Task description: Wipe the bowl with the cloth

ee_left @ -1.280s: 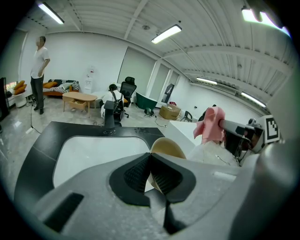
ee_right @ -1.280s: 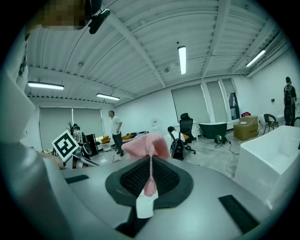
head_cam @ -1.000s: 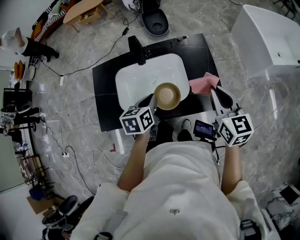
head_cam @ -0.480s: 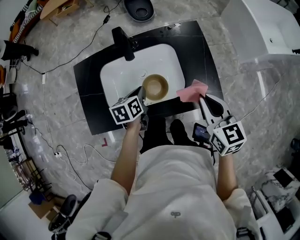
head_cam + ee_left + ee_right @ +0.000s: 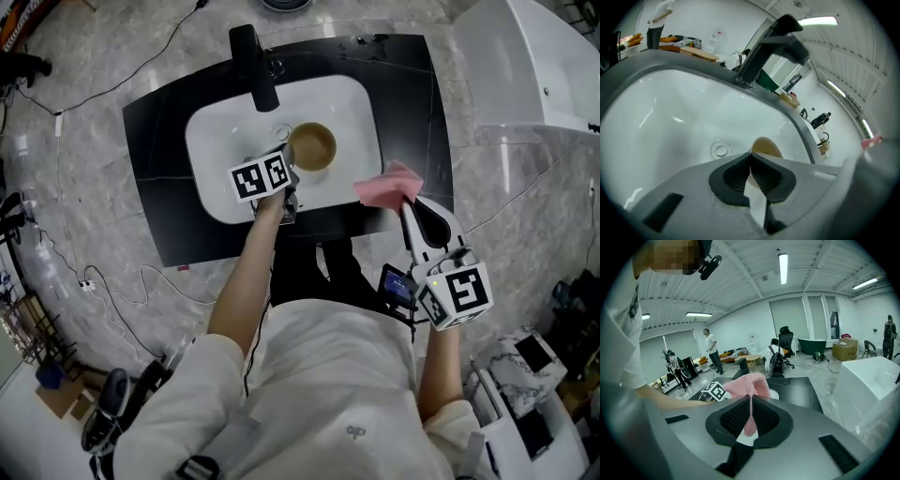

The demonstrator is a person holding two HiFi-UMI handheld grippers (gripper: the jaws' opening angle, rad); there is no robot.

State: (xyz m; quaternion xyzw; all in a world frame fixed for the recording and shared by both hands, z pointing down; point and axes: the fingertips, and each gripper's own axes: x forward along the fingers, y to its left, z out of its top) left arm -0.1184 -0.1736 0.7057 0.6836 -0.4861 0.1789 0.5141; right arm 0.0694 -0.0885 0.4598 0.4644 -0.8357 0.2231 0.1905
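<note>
Both grippers are clamped: your left gripper [image 5: 751,159] pinches the rim of the bowl [image 5: 312,146] in the sink [image 5: 214,167]; your right gripper [image 5: 750,401] nips the limp cloth [image 5: 746,383] nearby. Rigid bowl, probably slick: hold it by the rim.

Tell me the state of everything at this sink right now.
Left gripper: shut on bowl rim.
Right gripper: shut on cloth.
Bowl: upright, empty, in sink.
Cloth: bunched, held up.
Tap: off.
Sink: no water.
</note>
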